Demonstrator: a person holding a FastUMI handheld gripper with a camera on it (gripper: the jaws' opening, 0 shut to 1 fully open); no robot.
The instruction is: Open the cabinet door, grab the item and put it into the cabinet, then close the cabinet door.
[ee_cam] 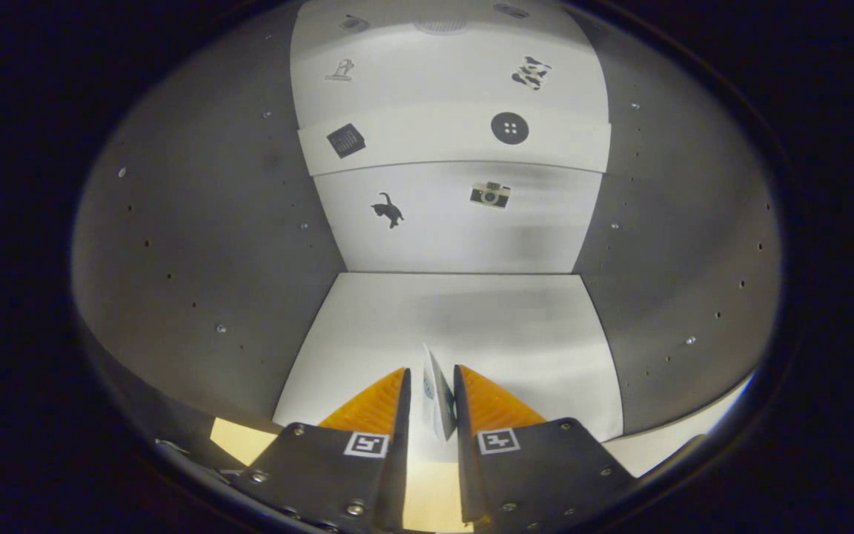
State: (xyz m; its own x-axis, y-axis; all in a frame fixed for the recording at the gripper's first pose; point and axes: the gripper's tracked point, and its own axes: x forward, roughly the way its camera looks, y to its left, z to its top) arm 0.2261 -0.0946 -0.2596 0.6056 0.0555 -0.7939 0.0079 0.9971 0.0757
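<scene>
Inside the open cabinet [197, 245], seen along the 2 fingers of the gripper [431, 386]: grey matte side walls, both dotted with rows of small drilled holes and a few bright screw heads. The back panel [464, 230] is smooth and white, with a soft sheen and a faint shadow band across its right part. It carries 2 small printed pictures, a black cat [388, 209] on the left and a camera [490, 194] on the right. Above them a white shelf [427, 141] crosses the compartment; its front edge shows a dark ribbed square [345, 139] and a round black button [509, 127] with 4 holes. 2 more dark pictures sit on the panel higher up, too small to identify. The cabinet floor [486, 326] is a flat white board, smooth, trapezoid in this view, meeting the back panel in a straight seam. A strip of pale wood-toned surface [238, 439] lies just outside the cabinet, beside the fingers. Gripper: the fingers [368, 408] are wedge-shaped with ribbed inner pads and are set at a narrow gap. Between them stands the item [438, 397], a thin, flat, white card-like piece with a pointed upper corner and some dark print on its face. It is upright on edge and tilted slightly; both pads press against it. The item is over the front part of the cabinet floor; whether it touches the floor cannot be told.
</scene>
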